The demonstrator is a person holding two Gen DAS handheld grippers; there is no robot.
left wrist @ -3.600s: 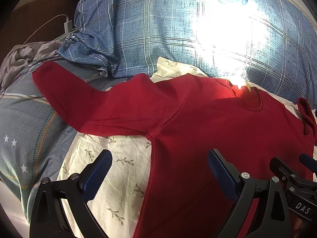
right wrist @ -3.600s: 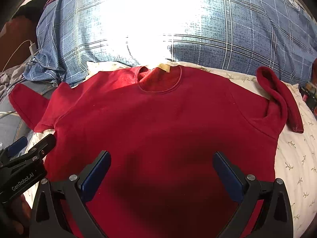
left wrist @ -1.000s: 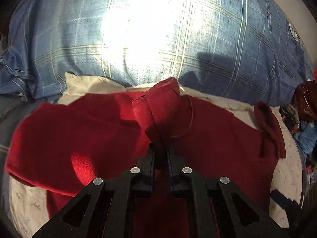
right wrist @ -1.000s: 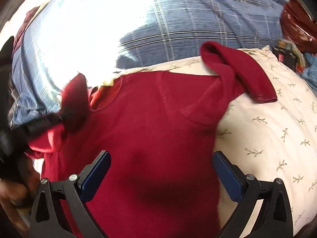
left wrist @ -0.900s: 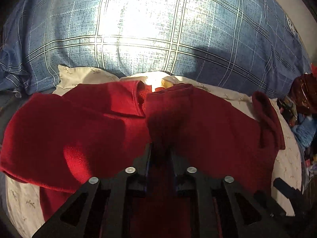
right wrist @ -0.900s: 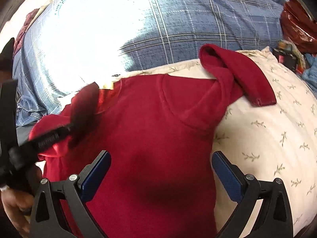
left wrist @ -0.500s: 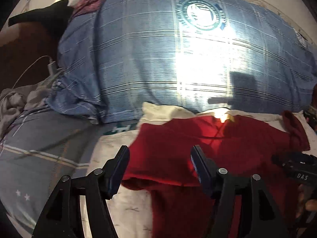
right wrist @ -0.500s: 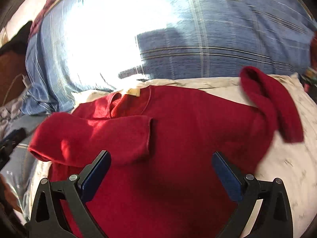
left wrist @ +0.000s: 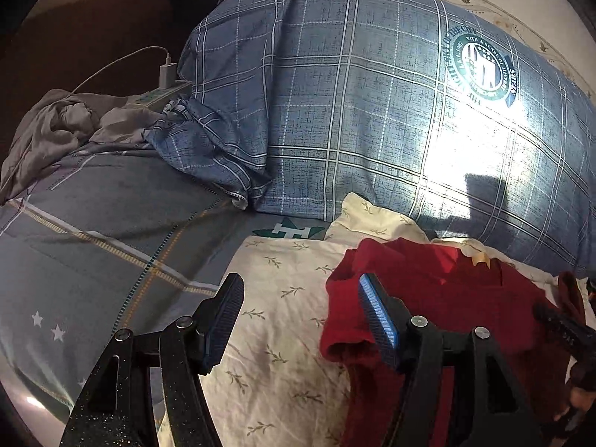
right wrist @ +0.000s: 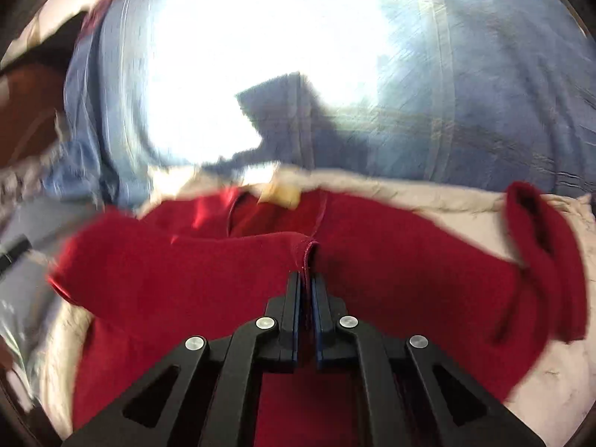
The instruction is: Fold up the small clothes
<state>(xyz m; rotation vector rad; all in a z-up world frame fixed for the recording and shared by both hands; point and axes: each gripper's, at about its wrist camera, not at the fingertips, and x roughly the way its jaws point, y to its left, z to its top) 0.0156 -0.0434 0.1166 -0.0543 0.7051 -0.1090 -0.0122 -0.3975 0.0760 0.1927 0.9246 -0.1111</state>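
Right hand-held gripper (right wrist: pixel 305 279) clamped on cuff of fuzzy red sweater (right wrist: pixel 391 260), sleeve folded across chest. Left hand-held gripper (left wrist: pixel 298 305) apart, empty. Sweater on leaf-print pillow (left wrist: pixel 283 298), below plaid pillow (left wrist: pixel 354 111).

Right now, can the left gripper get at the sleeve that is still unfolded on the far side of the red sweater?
Probably not directly: the left gripper hangs open over the floral pillow, and the unfolded sleeve lies across the red sweater.
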